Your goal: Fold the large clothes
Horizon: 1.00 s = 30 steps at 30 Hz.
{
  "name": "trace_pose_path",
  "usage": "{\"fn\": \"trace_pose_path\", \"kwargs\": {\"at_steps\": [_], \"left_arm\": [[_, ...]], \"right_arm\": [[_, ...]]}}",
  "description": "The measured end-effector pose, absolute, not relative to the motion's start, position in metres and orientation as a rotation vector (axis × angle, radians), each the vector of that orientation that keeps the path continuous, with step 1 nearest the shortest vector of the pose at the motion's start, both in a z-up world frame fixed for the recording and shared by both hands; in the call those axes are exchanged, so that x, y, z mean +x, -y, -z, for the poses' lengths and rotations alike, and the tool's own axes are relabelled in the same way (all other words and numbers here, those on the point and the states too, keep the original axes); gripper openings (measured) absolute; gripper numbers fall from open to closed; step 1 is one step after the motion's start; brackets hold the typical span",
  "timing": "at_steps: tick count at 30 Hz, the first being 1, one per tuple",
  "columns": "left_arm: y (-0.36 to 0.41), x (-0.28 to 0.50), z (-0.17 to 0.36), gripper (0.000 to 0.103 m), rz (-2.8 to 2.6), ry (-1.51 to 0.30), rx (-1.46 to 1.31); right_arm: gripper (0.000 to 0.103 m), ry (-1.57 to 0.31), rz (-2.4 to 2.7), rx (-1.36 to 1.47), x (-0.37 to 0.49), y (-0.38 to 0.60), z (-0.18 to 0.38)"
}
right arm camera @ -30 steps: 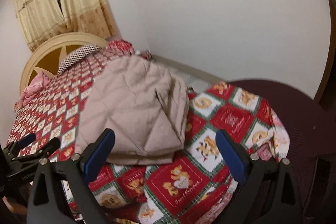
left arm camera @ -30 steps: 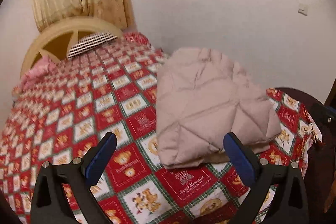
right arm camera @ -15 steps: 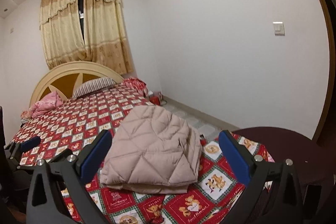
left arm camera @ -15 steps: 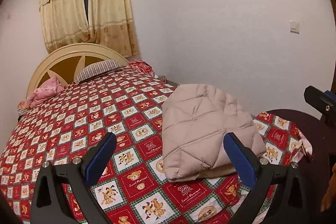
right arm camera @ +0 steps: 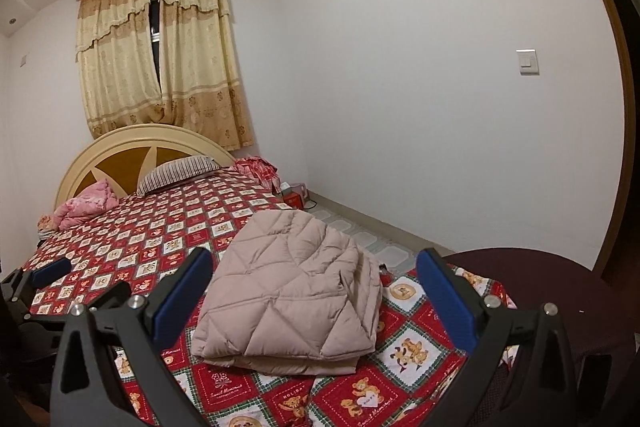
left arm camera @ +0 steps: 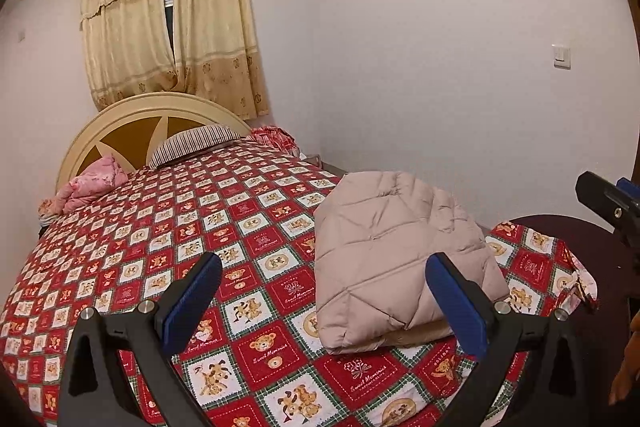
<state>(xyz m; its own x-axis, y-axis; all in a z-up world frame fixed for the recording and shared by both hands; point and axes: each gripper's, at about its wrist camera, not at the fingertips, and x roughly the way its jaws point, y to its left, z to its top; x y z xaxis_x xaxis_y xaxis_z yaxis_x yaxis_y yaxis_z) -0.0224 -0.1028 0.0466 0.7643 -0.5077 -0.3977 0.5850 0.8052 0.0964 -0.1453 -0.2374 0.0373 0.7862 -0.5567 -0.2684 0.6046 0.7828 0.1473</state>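
Left cam: my left gripper (left arm camera: pixel 322 301) is spread wide, nothing between the blue pads (left arm camera: pixel 192 299), held above the bed. Folded beige quilted jacket (left arm camera: pixel 396 255) lies flat on the red teddy-bear bedspread (left arm camera: pixel 200 211), near the foot corner on the right side, clear of both fingers. My right gripper (left arm camera: pixel 612 201) pokes in at the right edge; from here can't tell how its fingers stand. Fingertips of a hand (left arm camera: pixel 626 367) show at the lower right edge. Headboard (left arm camera: pixel 132 115), striped pillow (left arm camera: pixel 192 143) and pink bundle (left arm camera: pixel 92 183) at the far end, curtains (left arm camera: pixel 172 31) behind.

Right cam: right gripper (right arm camera: pixel 314 297) also released, fingers wide apart and empty, hanging over the foot of the bed. Jacket (right arm camera: pixel 296 291) sits in a neat stack of layers between the two fingers in view, not touched by either. Left gripper (right arm camera: pixel 48 269) visible at the left edge, over the bedspread (right arm camera: pixel 160 227). Dark round surface (right arm camera: pixel 540 279) to the right, light switch (right arm camera: pixel 528 61) on the wall.
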Motion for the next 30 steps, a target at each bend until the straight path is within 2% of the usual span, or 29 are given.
{"fn": "trace_pose_path", "kwargs": {"at_steps": [30], "left_arm": [[0.103, -0.023, -0.053, 0.102, 0.573, -0.353, 0.218]], "right_arm": [[0.103, -0.210, 0.651, 0.223, -0.148, 0.227, -0.036]]}}
